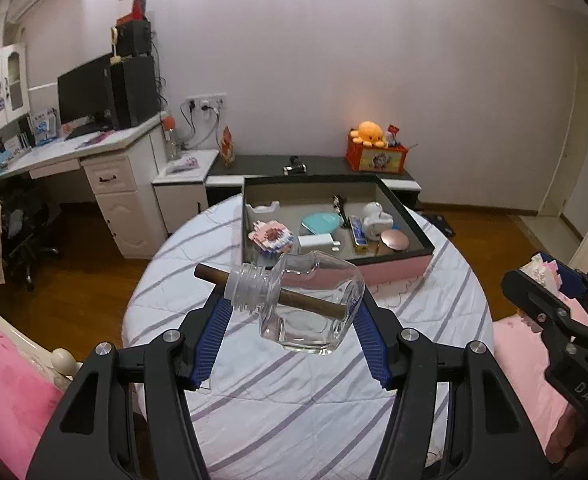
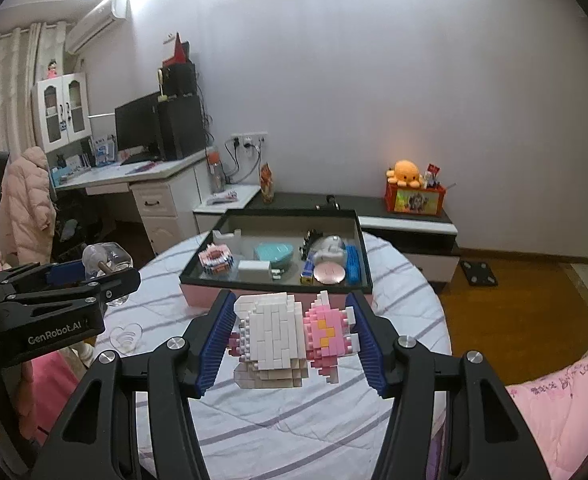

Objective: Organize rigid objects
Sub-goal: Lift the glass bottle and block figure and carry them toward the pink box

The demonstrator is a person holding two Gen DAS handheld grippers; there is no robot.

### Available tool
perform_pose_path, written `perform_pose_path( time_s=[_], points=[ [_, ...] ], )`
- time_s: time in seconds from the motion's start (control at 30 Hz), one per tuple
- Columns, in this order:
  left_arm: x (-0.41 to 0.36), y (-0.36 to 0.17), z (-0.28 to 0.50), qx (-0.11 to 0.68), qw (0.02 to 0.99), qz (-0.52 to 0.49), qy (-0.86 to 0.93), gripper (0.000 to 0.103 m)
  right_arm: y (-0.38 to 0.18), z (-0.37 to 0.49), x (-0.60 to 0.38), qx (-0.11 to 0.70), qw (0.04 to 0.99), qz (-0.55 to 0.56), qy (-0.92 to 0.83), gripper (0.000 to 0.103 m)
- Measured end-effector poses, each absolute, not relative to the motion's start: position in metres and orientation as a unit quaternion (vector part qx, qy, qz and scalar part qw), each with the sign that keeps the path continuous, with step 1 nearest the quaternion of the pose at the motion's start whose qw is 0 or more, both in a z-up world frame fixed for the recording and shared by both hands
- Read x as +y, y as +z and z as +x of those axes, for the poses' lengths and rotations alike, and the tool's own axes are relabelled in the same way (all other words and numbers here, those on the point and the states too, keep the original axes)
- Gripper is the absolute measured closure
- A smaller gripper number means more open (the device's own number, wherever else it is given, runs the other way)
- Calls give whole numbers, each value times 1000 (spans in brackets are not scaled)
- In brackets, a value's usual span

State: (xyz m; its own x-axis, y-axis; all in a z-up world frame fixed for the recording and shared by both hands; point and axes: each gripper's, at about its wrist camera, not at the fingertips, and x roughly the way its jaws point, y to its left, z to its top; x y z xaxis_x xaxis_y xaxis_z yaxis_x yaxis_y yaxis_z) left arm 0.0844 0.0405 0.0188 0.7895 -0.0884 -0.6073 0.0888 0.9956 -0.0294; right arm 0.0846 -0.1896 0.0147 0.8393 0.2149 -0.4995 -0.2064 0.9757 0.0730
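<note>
My left gripper (image 1: 290,312) is shut on a clear glass bottle (image 1: 313,304) with a brown stick (image 1: 210,273) through its neck, held above the striped round table (image 1: 294,400). My right gripper (image 2: 294,328) is shut on a white and pink brick figure (image 2: 290,336), also above the table. Ahead stands a black open box with pink sides (image 1: 409,224), also in the right wrist view (image 2: 198,264). It holds several small items. The left gripper with the bottle shows at the left of the right wrist view (image 2: 94,268).
Inside the box are a brick model (image 1: 272,238), a white charger (image 1: 315,243), a teal case (image 1: 321,222) and a round pink compact (image 1: 394,239). A low black cabinet (image 1: 325,166) with an orange plush stands behind. A white desk (image 1: 94,152) is at left, pink bedding at both sides.
</note>
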Motion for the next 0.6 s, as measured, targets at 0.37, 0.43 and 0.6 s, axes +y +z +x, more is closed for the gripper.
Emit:
perform_pose_path(
  time_s=[0.37, 0.43, 0.6],
  points=[
    [42, 31, 79, 299, 953, -3, -46, 42, 21, 81, -188, 250, 960, 10, 125, 45],
    [42, 30, 82, 301, 953, -3, -45, 42, 21, 81, -189, 248, 960, 13, 126, 45],
    [39, 29, 92, 302, 952, -4, -46, 42, 23, 86, -191, 243, 963, 7, 117, 45]
  ],
)
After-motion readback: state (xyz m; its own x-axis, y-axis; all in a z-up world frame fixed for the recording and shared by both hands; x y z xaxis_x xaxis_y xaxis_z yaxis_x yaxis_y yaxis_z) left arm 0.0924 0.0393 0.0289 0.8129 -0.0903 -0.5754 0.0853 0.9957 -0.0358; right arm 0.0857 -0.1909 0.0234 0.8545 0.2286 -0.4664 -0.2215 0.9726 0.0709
